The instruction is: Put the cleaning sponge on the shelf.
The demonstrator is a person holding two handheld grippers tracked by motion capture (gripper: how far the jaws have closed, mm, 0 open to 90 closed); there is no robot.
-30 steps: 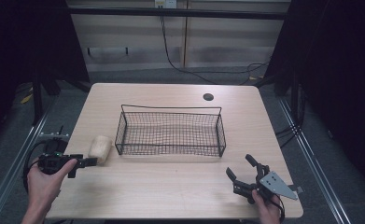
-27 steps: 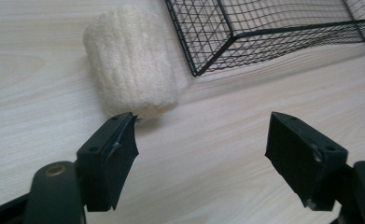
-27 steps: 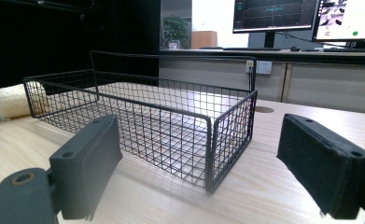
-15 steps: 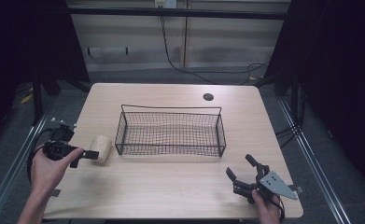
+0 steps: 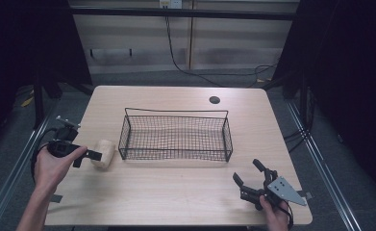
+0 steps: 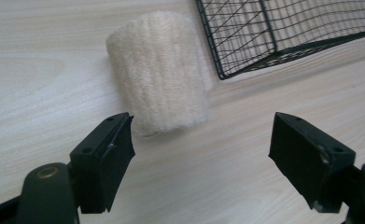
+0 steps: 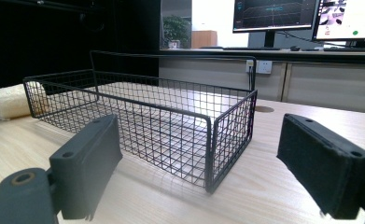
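Observation:
A cream fuzzy roll (image 5: 104,153) lies on the wooden table (image 5: 176,202) just left of the black wire basket (image 5: 176,135). My left gripper (image 5: 90,157) is open right beside the roll, its jaws pointing at it. In the left gripper view the roll (image 6: 157,91) lies just ahead of the open jaws, nearer the left one, with the basket corner (image 6: 245,51) beyond. My right gripper (image 5: 251,181) rests open near the table's front right. Its own view looks at the basket (image 7: 152,126), and the roll (image 7: 12,100) shows far left behind it.
The basket holds nothing. A round cable hole (image 5: 214,100) sits at the table's back right. Monitors (image 7: 283,14) and a cabinet stand beyond the table in the right gripper view. Dark floor and metal rails flank the table.
My left gripper has moved forward and right, up to the roll, which has shifted slightly. The right gripper has stayed in place.

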